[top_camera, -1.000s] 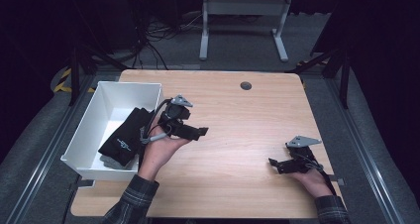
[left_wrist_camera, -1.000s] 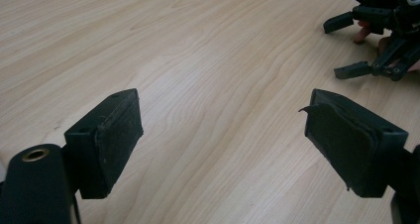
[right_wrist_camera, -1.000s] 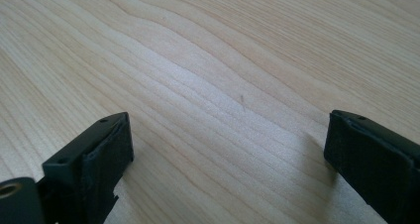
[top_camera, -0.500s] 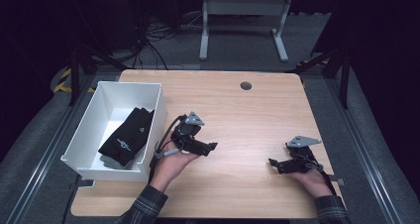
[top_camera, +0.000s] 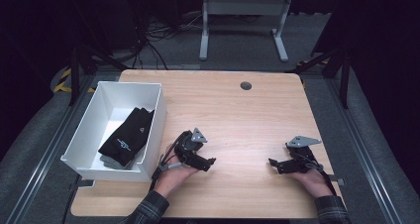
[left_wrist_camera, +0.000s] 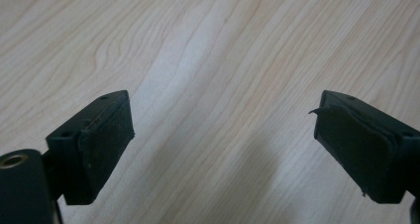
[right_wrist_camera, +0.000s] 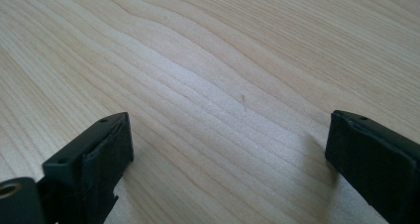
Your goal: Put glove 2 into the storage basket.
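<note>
Dim room, dark all round. Pale wood counter (top_camera: 257,115) in the middle, lit from above, grain running crosswise, with a small dark round grommet (top_camera: 245,85) near its far edge. Grey floor (top_camera: 233,55) beyond, carpet-like. White metal frame (top_camera: 242,21) standing on that floor behind the counter, two legs ending in long feet. Tangle of black cables (top_camera: 153,35) on the floor at far left. Yellow-and-black hazard stripes (top_camera: 64,81) low at the left. Grey rails (top_camera: 369,149) running along both sides of the counter. Black stands (top_camera: 341,68) at the far corners.
</note>
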`<state>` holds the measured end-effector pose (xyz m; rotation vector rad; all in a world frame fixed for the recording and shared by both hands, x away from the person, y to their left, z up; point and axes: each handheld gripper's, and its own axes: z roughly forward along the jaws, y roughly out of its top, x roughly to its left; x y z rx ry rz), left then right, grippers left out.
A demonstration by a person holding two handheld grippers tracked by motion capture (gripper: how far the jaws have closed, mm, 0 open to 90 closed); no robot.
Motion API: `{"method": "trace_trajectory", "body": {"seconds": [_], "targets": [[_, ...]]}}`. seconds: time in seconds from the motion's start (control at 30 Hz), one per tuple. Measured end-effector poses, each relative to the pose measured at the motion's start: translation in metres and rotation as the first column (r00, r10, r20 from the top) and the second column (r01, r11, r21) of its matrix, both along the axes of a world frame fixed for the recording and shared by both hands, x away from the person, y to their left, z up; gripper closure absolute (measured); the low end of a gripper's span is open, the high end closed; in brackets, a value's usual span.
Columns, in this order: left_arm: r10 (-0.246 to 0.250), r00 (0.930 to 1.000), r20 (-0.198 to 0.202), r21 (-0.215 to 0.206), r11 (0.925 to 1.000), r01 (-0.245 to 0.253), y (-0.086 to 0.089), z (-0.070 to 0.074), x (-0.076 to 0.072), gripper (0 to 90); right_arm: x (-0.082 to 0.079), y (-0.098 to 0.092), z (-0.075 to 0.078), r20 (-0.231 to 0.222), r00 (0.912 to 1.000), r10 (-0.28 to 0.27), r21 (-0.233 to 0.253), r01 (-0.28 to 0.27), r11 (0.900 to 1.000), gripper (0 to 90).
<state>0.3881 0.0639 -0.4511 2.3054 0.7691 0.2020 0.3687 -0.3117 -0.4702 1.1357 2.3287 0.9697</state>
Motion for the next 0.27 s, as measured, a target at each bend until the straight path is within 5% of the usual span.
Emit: {"method": "trace_trajectory", "body": {"seconds": [0.27], "targets": [[-0.002, 1.0000, -0.009, 0.033, 0.9995, 0.003, -0.0019, -0.0111, -0.0009, 5.0, -0.0001, 0.0001, 0.0000, 0.000, 1.0000, 0.000, -0.002, 0.000, 1.000, 4.8]]}}
